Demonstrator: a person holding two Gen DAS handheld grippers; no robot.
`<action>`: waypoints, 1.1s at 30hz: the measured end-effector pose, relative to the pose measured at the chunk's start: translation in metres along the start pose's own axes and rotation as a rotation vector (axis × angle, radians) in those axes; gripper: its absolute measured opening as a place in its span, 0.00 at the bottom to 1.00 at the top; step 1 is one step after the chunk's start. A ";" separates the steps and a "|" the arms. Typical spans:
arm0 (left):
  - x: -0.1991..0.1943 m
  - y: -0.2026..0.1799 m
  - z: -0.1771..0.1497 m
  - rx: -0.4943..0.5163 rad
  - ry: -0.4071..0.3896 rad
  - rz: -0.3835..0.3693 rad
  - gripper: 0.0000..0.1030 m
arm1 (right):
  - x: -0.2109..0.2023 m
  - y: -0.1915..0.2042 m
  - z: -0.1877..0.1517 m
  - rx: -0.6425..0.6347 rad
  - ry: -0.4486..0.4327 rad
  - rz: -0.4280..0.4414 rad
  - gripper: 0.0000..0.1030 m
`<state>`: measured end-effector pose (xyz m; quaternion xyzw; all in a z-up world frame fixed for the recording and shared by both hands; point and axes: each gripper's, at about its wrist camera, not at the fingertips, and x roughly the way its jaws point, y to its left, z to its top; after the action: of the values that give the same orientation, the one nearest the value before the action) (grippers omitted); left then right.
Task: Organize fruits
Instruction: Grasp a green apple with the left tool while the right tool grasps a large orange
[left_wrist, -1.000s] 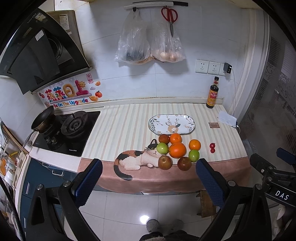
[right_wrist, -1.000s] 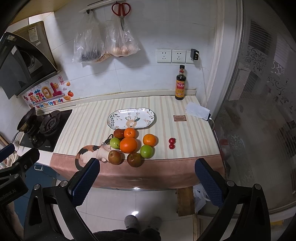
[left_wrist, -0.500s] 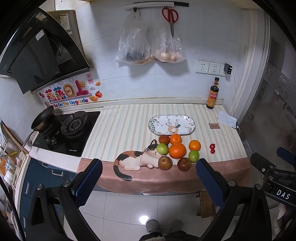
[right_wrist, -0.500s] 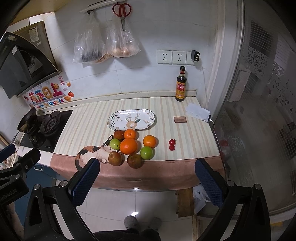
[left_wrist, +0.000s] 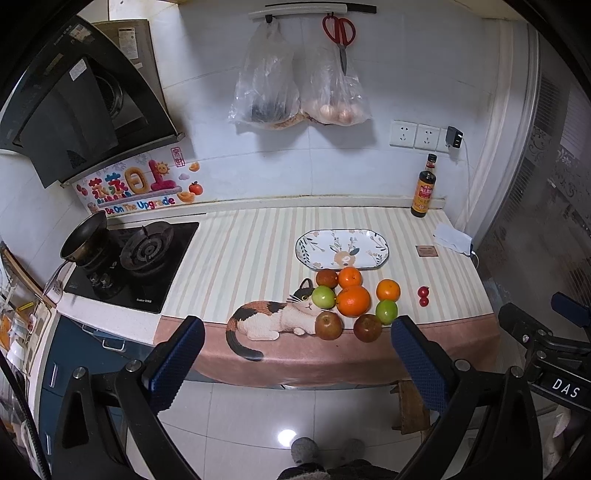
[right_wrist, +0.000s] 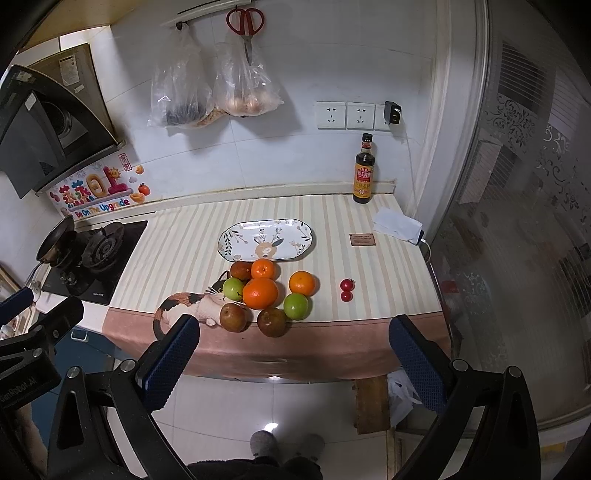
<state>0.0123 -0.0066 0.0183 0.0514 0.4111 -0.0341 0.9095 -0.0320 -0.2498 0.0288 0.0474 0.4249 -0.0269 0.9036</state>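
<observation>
A cluster of fruit lies near the counter's front edge: a large orange (left_wrist: 353, 301) (right_wrist: 260, 293), two smaller oranges (left_wrist: 388, 290), two green apples (left_wrist: 323, 297) (right_wrist: 296, 305), brownish-red apples (left_wrist: 328, 325) (right_wrist: 272, 322). Two small red fruits (left_wrist: 423, 296) (right_wrist: 346, 290) sit apart to the right. An empty oval patterned plate (left_wrist: 341, 249) (right_wrist: 265, 244) lies just behind the cluster. My left gripper (left_wrist: 295, 365) and my right gripper (right_wrist: 293, 363) are open and empty, held over the floor in front of the counter, well back from the fruit.
A gas stove (left_wrist: 129, 262) with a small pan (left_wrist: 83, 236) is at the left. A dark sauce bottle (right_wrist: 364, 173) stands at the back right by the wall. A white cloth (right_wrist: 397, 224) and a small card (right_wrist: 362, 240) lie at the right. Bags and scissors hang on the wall.
Both views have shifted very slightly closer to the counter. Nothing on the counter has moved and both grippers stay open.
</observation>
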 end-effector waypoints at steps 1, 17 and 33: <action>0.002 -0.001 0.001 0.000 0.000 -0.001 1.00 | -0.001 0.001 0.000 0.001 -0.002 -0.001 1.00; 0.135 0.038 0.012 -0.003 0.005 0.043 1.00 | 0.099 0.012 0.014 0.183 -0.009 0.060 1.00; 0.360 0.027 0.011 -0.074 0.490 0.041 1.00 | 0.423 0.047 0.000 0.089 0.556 0.228 0.99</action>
<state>0.2611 0.0121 -0.2429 0.0329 0.6192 0.0129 0.7845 0.2421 -0.2067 -0.2943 0.1400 0.6462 0.0702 0.7469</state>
